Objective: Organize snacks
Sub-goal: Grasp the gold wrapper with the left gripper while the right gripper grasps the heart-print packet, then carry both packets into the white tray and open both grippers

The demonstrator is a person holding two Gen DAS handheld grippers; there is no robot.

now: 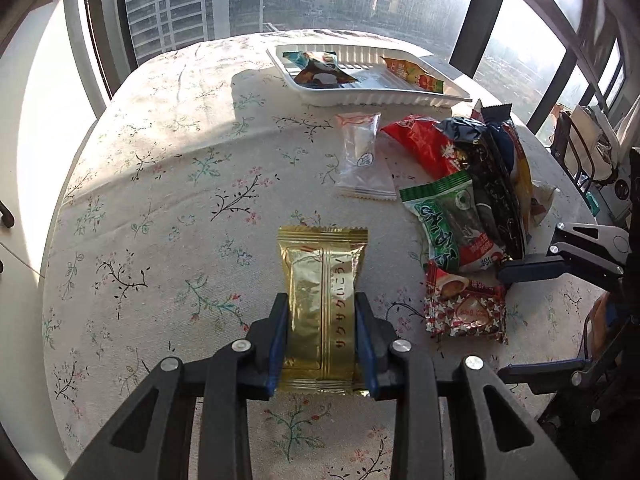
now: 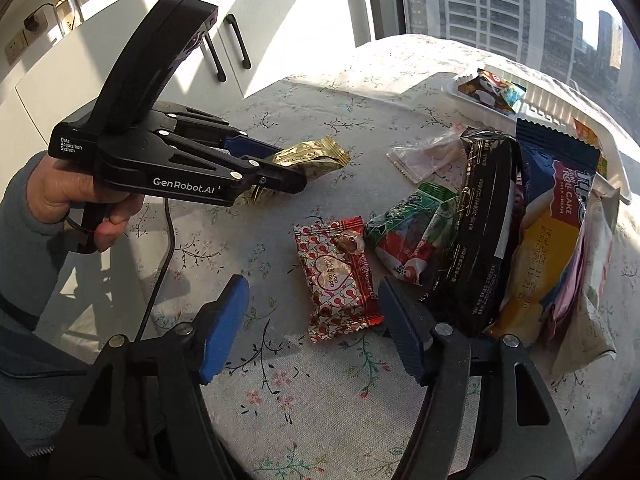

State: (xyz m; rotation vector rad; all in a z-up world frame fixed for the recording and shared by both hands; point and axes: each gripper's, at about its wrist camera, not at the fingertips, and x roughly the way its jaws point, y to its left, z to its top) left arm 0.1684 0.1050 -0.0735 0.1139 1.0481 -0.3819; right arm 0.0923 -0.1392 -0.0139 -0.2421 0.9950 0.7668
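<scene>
My left gripper (image 1: 322, 300) is shut on a gold snack packet (image 1: 322, 280), held just above the floral tablecloth; it also shows in the right wrist view (image 2: 312, 156), gripped by the left gripper (image 2: 280, 168). My right gripper (image 2: 312, 292) is open, its fingers either side of a red-and-white heart candy packet (image 2: 338, 280) lying on the cloth. That packet shows in the left wrist view (image 1: 466, 312), with the right gripper (image 1: 516, 320) beside it. A white tray (image 1: 400, 98) at the far side holds two snacks.
A pile of snacks lies at the right: a green packet (image 2: 416, 228), a black packet (image 2: 480, 232), a blue-and-yellow roll cake pack (image 2: 552, 216) and a clear packet (image 1: 362, 156). White cabinets (image 2: 224, 20) stand left of the table; windows are behind it.
</scene>
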